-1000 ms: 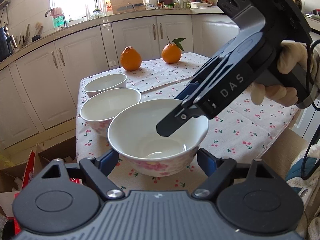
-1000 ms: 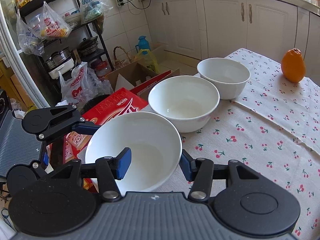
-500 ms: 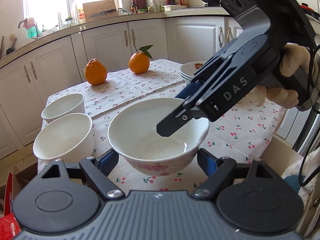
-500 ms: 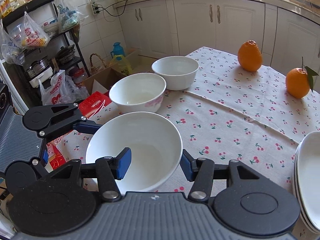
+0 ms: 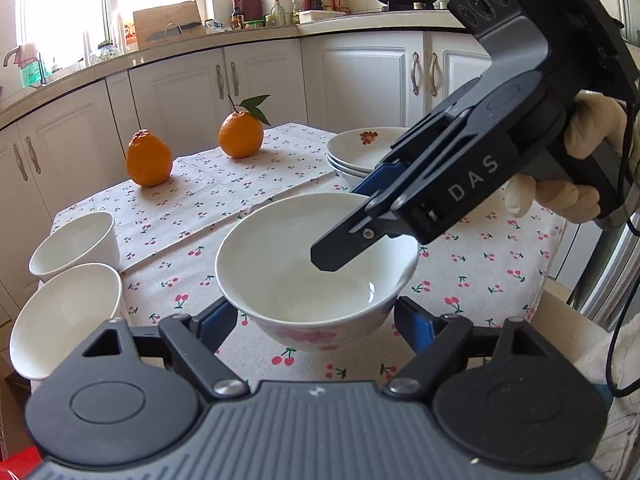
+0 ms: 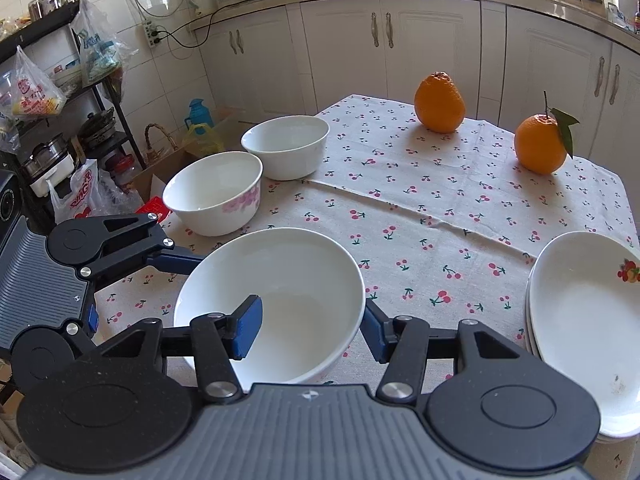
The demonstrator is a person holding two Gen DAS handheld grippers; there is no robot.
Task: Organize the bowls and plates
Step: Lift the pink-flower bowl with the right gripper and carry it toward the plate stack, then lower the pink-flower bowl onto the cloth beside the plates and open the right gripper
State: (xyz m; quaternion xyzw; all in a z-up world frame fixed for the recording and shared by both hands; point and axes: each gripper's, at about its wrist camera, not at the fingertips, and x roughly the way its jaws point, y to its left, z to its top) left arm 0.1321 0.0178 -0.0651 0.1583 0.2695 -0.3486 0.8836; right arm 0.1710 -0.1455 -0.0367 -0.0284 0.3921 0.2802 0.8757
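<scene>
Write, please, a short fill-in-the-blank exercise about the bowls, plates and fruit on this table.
1. The right gripper holds the large bowl by its ___.
2. ___ smaller bowls stand on the tablecloth.
3. The orange nearer the plates has a green ___.
Missing words: rim; two; leaf.

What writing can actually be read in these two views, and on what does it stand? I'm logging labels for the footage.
"DAS": white letters on the side of the right gripper, seen from the left wrist.
Red print on the white plastic bag by the shelf: partly hidden, not readable.
Red characters on the hanging clear bag: too blurred.
Bottle labels on the far counter: too small.
</scene>
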